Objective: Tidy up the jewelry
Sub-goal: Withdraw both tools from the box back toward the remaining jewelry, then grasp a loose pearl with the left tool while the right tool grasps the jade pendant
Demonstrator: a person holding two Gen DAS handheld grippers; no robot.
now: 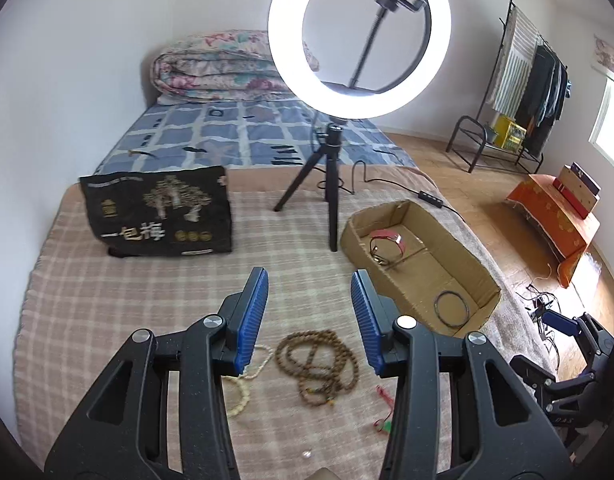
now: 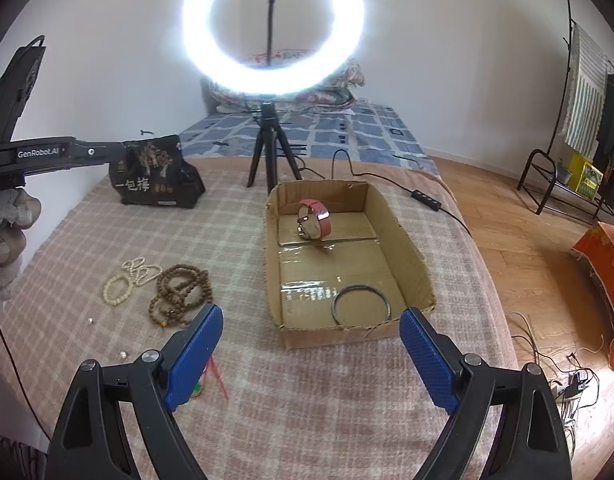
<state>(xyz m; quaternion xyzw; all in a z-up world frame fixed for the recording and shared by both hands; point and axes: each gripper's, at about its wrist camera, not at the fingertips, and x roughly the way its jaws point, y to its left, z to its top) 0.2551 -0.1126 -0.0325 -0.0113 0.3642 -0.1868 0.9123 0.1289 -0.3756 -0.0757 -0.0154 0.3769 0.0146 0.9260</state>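
Observation:
A cardboard box (image 1: 479, 270) (image 2: 411, 256) lies on the bed and holds a red watch (image 1: 391, 242) (image 2: 315, 216) and a dark bangle (image 1: 451, 307) (image 2: 361, 305). A brown bead necklace (image 1: 319, 364) (image 2: 179, 292), white bead strands (image 1: 243, 376) (image 2: 127, 278) and a red-green string piece (image 1: 385, 408) (image 2: 211, 376) lie on the blanket left of the box. My left gripper (image 1: 309, 280) is open and empty above the brown necklace. My right gripper (image 2: 311, 320) is open wide and empty in front of the box's near wall.
A lit ring light on a tripod (image 1: 331, 184) (image 2: 269, 152) stands behind the box with its cable trailing right. A black printed bag (image 1: 159, 212) (image 2: 155, 176) sits at the back left. The bed edge drops to the floor on the right.

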